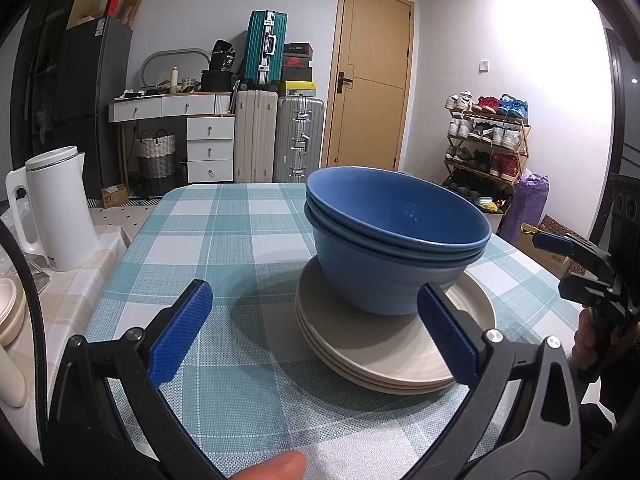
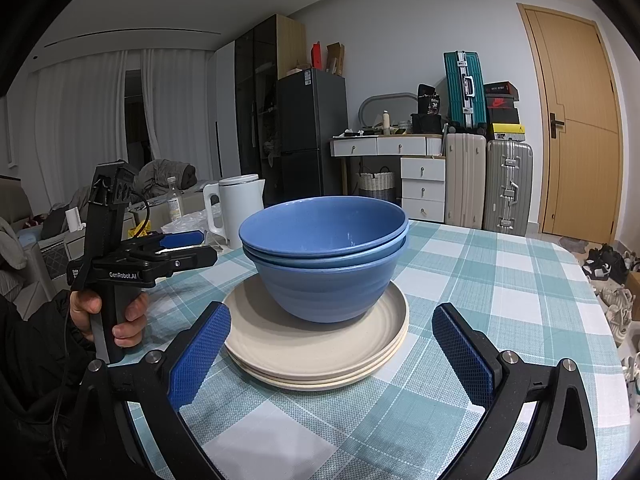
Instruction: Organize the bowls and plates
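Three blue bowls (image 1: 396, 240) (image 2: 324, 256) sit nested on a stack of three beige plates (image 1: 380, 352) (image 2: 316, 344), on the table's checked cloth (image 1: 224, 248) (image 2: 500, 280). My left gripper (image 1: 314, 292) is open just in front of the stack and holds nothing; its right finger overlaps the plates' near edge in its own view. My right gripper (image 2: 332, 312) is open too, empty, with the stack just ahead of its fingers. Each gripper shows in the other's view, beside the stack: the right gripper (image 1: 560, 266) and the left gripper (image 2: 204, 246), held by a hand (image 2: 120, 316).
A white kettle (image 1: 56, 208) (image 2: 236, 208) stands on a lower side surface left of the table, near some beige dishes (image 1: 8, 312). Beyond the table's far edge are suitcases (image 1: 280, 140), a drawer unit, a wooden door and a shoe rack (image 1: 488, 140).
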The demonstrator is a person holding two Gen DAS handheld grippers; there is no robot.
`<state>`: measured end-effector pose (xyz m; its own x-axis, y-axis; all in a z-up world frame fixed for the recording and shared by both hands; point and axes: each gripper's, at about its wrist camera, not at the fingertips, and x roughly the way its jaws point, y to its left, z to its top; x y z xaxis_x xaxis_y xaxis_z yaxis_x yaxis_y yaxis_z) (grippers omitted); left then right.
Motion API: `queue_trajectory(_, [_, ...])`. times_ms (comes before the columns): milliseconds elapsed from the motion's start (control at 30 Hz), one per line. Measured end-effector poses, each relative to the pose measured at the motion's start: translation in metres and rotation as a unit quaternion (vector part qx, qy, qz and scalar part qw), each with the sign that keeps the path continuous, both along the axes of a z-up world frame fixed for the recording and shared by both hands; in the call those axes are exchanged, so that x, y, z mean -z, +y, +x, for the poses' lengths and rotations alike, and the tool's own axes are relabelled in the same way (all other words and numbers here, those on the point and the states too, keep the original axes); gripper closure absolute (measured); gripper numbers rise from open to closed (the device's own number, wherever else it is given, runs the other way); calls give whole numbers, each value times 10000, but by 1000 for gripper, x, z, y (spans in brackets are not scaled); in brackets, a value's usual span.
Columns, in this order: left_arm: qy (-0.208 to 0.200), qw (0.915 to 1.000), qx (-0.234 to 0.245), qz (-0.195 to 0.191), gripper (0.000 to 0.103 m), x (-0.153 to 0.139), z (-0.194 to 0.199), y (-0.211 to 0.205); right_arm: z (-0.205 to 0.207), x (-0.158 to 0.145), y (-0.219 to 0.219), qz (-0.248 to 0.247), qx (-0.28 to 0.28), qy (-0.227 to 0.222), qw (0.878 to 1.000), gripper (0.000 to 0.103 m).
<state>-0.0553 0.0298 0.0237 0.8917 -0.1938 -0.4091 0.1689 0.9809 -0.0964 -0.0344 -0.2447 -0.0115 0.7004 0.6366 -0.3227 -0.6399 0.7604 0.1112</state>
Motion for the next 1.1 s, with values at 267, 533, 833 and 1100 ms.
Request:
queue_trajectory(267, [-10, 10000, 0, 4, 1, 1, 1, 0, 0, 0, 0, 1, 2, 0, 10000, 0])
queue_trajectory(533, [-9, 10000, 2, 0, 1, 1, 0, 0, 0, 0, 0, 1, 1, 6, 10000, 0])
queue_trajectory(833, [-6, 10000, 0, 0, 1, 1, 0, 0, 0, 0, 0, 1, 1, 7, 10000, 0])
queue_trajectory(1100, [-2, 10000, -28, 1, 1, 1, 2, 1, 0, -1, 0, 1, 1, 8, 10000, 0])
